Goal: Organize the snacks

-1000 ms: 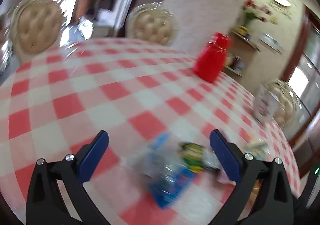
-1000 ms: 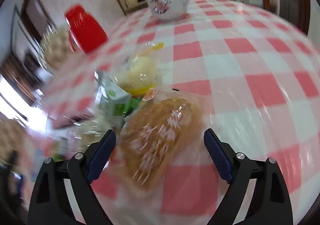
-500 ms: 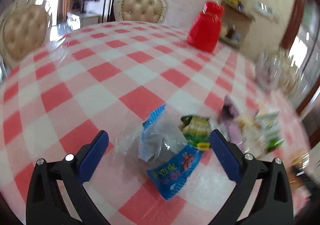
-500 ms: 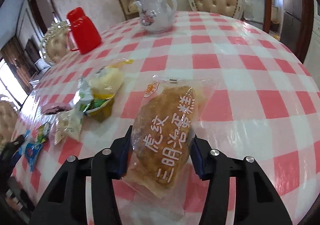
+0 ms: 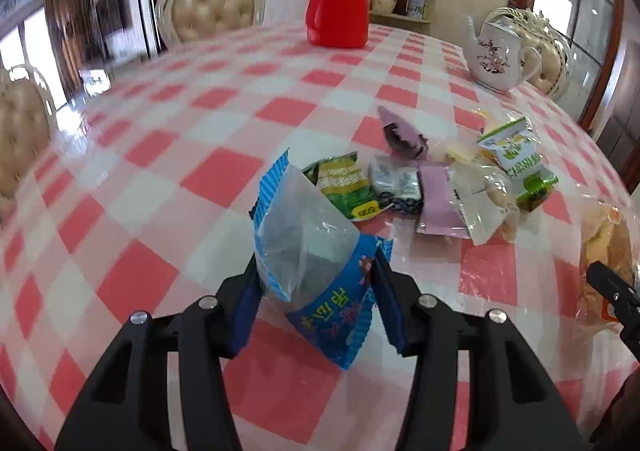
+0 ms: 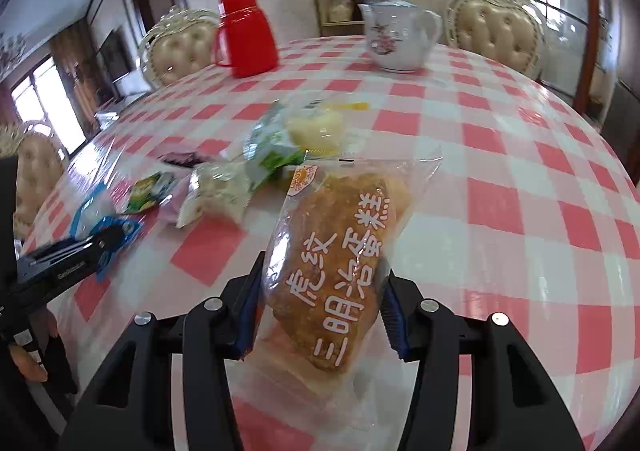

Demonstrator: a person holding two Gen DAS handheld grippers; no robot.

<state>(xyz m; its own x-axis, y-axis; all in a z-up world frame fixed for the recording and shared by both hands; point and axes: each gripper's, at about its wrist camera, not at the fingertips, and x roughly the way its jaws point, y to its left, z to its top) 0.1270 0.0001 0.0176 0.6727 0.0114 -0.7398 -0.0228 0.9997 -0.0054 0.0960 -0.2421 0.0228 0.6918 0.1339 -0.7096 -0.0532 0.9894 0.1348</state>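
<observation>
The left gripper (image 5: 316, 295) has just closed its blue pads on a blue snack packet (image 5: 312, 247), clamped from both sides; a second ago those jaws stood wide with the packet lying loose on the cloth. The packet is crinkly film with a clear window, serrated blue ends and red characters I cannot read. At one o'clock from it lies the loose pile: a green packet (image 5: 346, 185), a pale purple sachet (image 5: 438, 203), a clear bag (image 5: 480, 203) and a green-and-white carton-like pack (image 5: 516, 159).

The right gripper (image 6: 322, 315) is clenched on a bagged cake (image 6: 340, 251), a golden-brown loaf in glossy clear wrap printed in white "虎纹三明治蛋糕", with an orange round sticker at its twelve o'clock end. Its jaws were wide apart a second ago too.

Further out, at twelve o'clock on the glossy red-and-white checked tablecloth (image 6: 520, 179), stand a red plastic jug (image 6: 246, 33) and a white floral china teapot (image 6: 398, 37).
</observation>
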